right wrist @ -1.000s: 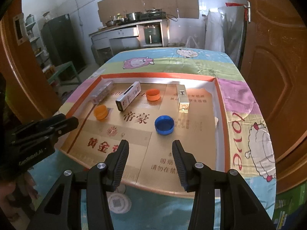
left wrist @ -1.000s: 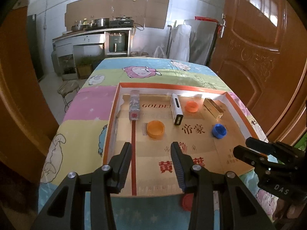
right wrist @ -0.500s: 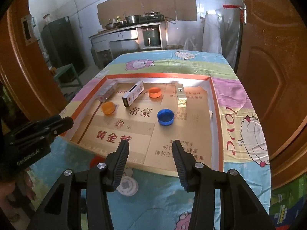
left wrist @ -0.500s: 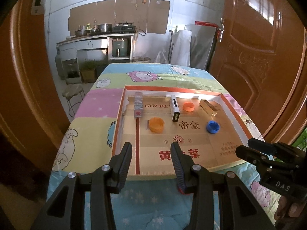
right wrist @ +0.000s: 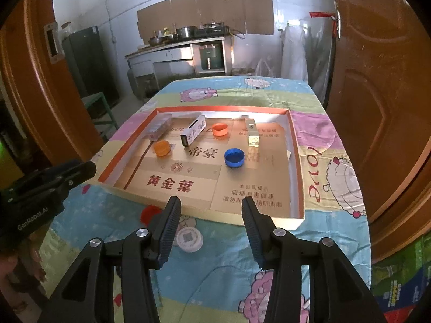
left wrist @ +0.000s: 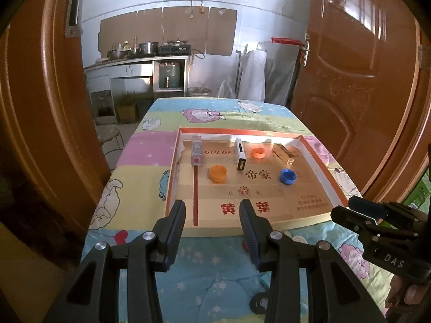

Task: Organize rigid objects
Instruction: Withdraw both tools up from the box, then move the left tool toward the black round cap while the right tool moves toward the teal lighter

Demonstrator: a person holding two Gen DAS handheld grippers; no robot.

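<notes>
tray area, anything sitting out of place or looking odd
Yes: a red cap and a white cap lie on the tablecloth just outside the cardboard tray's near edge, while the orange and blue caps sit inside. Nothing looks spilled or damaged.

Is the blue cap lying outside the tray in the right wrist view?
No, the blue cap sits inside the tray, on its cardboard floor near the gold box.

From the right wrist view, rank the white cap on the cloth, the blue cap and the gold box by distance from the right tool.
1. White cap, on the cloth just left of the right tool.
2. Blue cap, mid-tray.
3. Gold box, toward the tray's back, right of centre.
</notes>
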